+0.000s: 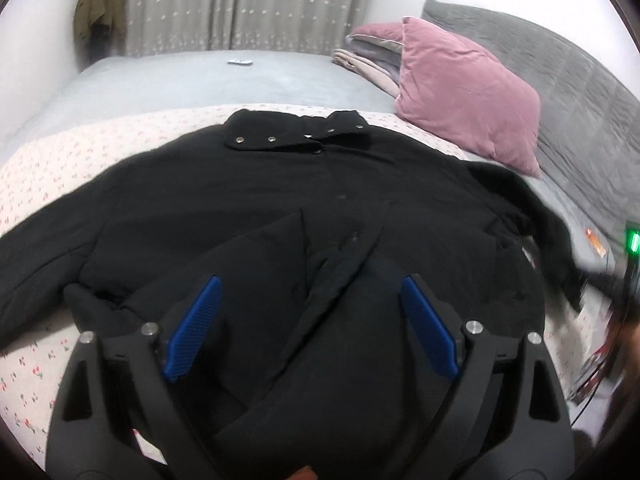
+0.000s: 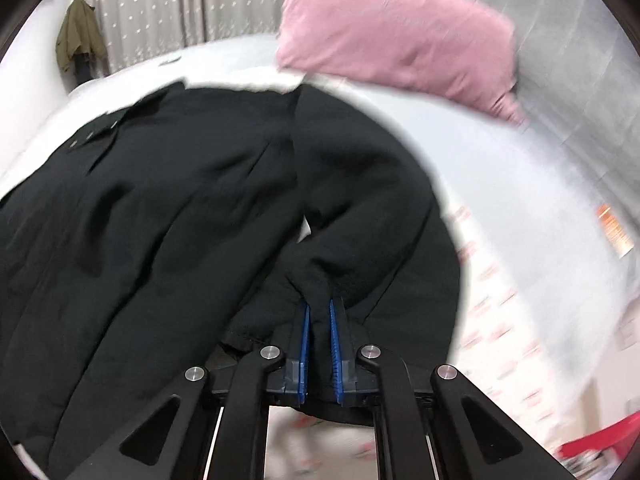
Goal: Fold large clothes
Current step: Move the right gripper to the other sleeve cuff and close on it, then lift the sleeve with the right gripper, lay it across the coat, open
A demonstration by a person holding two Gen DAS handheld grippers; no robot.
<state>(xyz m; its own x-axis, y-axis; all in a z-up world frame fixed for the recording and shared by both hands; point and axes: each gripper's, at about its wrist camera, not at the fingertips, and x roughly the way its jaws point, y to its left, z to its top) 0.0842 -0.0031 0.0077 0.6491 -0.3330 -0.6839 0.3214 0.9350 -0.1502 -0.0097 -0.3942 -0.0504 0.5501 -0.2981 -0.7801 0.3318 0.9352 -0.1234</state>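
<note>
The right wrist view is smeared with motion blur; the pink pillow (image 2: 396, 28) and floral sheet (image 2: 496, 320) are just streaks; the red thing (image 2: 600, 440) at the bottom edge is unreadable; the black coat (image 2: 160, 208) runs off the left edge and its cuff vanishes between the pads (image 2: 335, 356). In the left wrist view, the right edge is a blur around a green light (image 1: 634, 240); the small white object (image 1: 240, 62) far back is too tiny to identify.

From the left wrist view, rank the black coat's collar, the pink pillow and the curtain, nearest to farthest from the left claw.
1. Black coat's collar, straight ahead of the left claw.
2. Pink pillow, ahead to the right.
3. Curtain, at the far wall.
</note>
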